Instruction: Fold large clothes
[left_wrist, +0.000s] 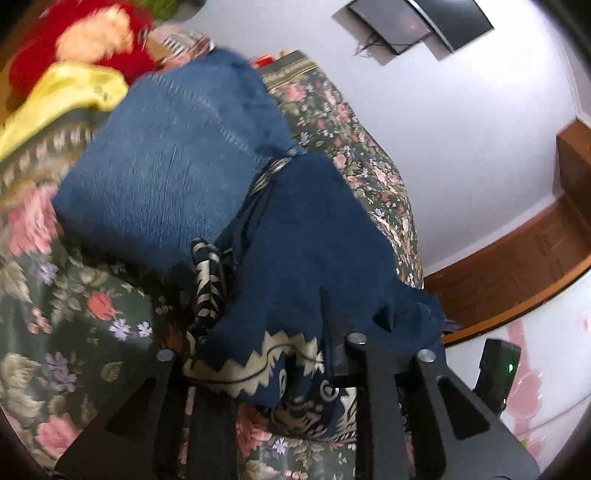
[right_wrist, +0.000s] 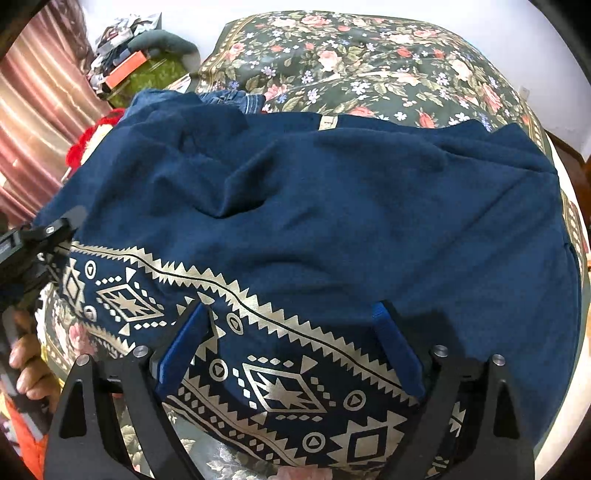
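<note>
I've got the big navy-blue garment with the cream zigzag and diamond print (right_wrist: 314, 206) spread over the bed with the dark green rose-patterned quilt (right_wrist: 369, 62), its printed border running diagonally toward me and rumpled folds across the plain blue middle. Through the left camera the same cloth (left_wrist: 306, 236) bunches up in a peak, the zigzag hem hanging just ahead of the fingers.

My right tongs (right_wrist: 291, 350) sit low over the patterned border, jaws spread wide, the blue-padded fingers (right_wrist: 397, 350) lying either side of the band of print; I'm seeing fabric between them but no pinch. Whether the pads actually touch the cloth I can't tell.

My left tongs (left_wrist: 258, 350) are at the near edge of the garment, with the hem draped between the black fingers (left_wrist: 369, 387). The fingertips are covered by cloth there, so I can't tell how wide they stand or whether they have a hold. From the right camera, that left tool (right_wrist: 44, 236) shows at the garment's left corner, right against the fabric.

Round about: a folded pair of mid-blue denim jeans (left_wrist: 173, 166) lies beyond the garment on the quilt, touching it. Past that, a yellow cloth (left_wrist: 62, 96) and a red fluffy plush toy (left_wrist: 85, 40). Pink curtains (right_wrist: 40, 122) hang at the left, and a dark wall-mounted screen (left_wrist: 417, 22) sits on the white wall.
</note>
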